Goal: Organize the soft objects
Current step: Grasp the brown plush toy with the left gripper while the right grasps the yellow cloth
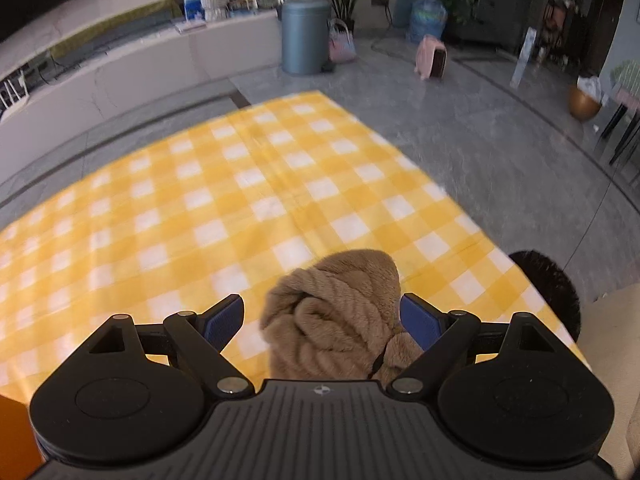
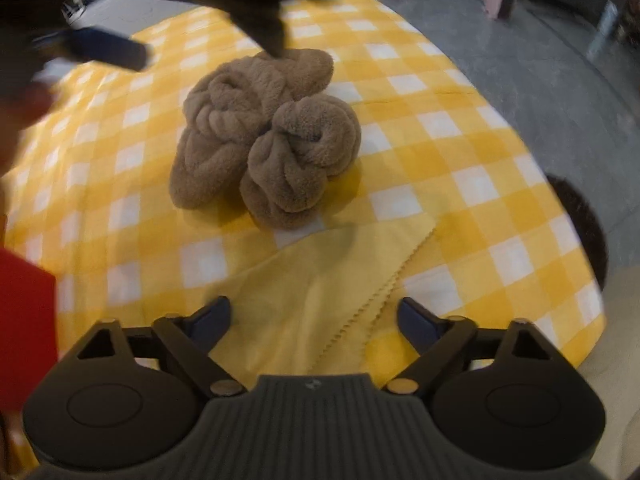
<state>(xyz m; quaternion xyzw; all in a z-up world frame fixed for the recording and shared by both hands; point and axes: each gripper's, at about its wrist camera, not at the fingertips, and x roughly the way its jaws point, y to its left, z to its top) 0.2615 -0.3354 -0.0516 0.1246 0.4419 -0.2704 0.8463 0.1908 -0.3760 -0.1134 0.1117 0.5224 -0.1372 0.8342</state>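
Observation:
A brown fluffy towel (image 2: 264,136), twisted into a knotted bundle, lies on the yellow checked tablecloth (image 2: 460,160). In the left wrist view the brown towel (image 1: 332,320) sits between the jaws of my left gripper (image 1: 322,308), which is open. Its right pad (image 1: 420,320) touches the pile and its left pad stands clear. In the right wrist view one of the left gripper's fingers (image 2: 112,50) shows above the towel's far side. My right gripper (image 2: 314,308) is open over a plain yellow cloth (image 2: 320,276) with a zigzag edge, lying just in front of the towel.
A black furry round object (image 2: 580,224) sits at the table's right edge. A red thing (image 2: 24,320) is at the left edge. Beyond the table is grey floor with a blue-grey bin (image 1: 304,36) and a pink item (image 1: 430,58).

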